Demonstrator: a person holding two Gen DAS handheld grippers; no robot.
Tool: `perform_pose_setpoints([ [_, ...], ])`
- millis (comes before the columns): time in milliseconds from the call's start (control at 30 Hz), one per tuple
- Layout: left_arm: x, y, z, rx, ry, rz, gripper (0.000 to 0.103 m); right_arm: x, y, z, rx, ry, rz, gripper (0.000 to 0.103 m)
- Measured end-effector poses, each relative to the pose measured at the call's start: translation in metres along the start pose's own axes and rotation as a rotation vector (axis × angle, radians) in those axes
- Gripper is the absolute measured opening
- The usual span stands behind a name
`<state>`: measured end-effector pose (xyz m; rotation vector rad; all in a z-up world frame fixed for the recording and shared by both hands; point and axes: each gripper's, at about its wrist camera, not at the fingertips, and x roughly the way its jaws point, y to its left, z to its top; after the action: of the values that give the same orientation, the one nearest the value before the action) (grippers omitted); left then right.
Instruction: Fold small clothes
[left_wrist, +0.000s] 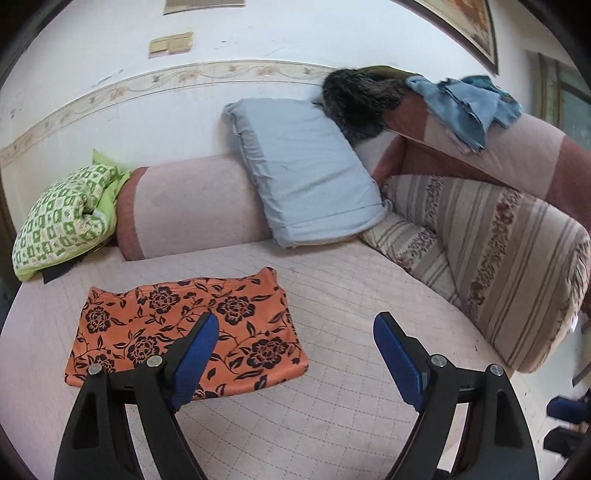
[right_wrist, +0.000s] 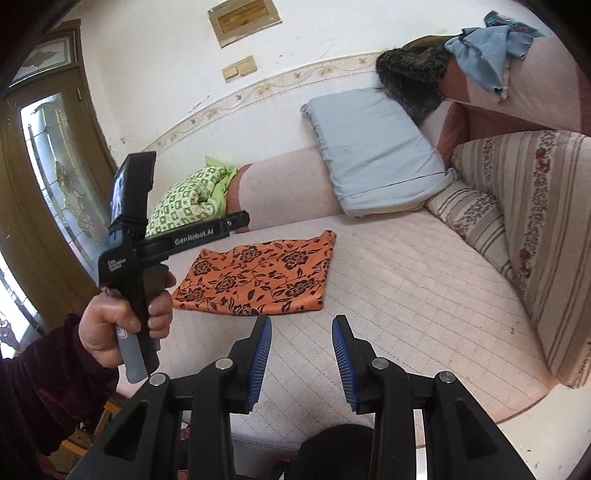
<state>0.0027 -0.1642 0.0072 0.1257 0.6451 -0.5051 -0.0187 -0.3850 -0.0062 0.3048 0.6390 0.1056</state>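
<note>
An orange cloth with a black flower print (left_wrist: 188, 328) lies folded into a flat rectangle on the pale quilted sofa seat (left_wrist: 351, 314). My left gripper (left_wrist: 295, 325) is open and empty, held above the seat just right of the cloth's near edge. In the right wrist view the same cloth (right_wrist: 258, 277) lies ahead and slightly left. My right gripper (right_wrist: 301, 328) is open and empty, a short way in front of the cloth's near edge. The left gripper's body, held by a hand, shows at the left of the right wrist view (right_wrist: 140, 254); its fingertips are hidden there.
A light blue pillow (left_wrist: 303, 173) leans on the pink backrest. A green patterned cushion (left_wrist: 62, 218) sits at the far left. Striped floral cushions (left_wrist: 498, 258) stand at the right. A blue garment (left_wrist: 469, 107) and a dark furry item (left_wrist: 362, 99) lie on the sofa's top. A door (right_wrist: 55, 184) stands at the left.
</note>
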Motion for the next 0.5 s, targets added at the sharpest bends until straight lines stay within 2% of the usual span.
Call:
perform_pose_setpoints([
  [200,-0.011,-0.019,-0.007,0.031,0.01,-0.068,0.086,-0.018,-0.006,-0.003,0.038,-0.028,-0.023,0.038],
  [333,-0.019,-0.022,-0.009,0.055,-0.002,-0.069,0.086,-0.025,-0.001,-0.003,0.028,-0.037,-0.033,0.038],
  [500,-0.025,-0.01,-0.01,0.034,-0.004,-0.068,0.086,-0.025,0.004,0.0,0.036,-0.044,-0.02,0.038],
])
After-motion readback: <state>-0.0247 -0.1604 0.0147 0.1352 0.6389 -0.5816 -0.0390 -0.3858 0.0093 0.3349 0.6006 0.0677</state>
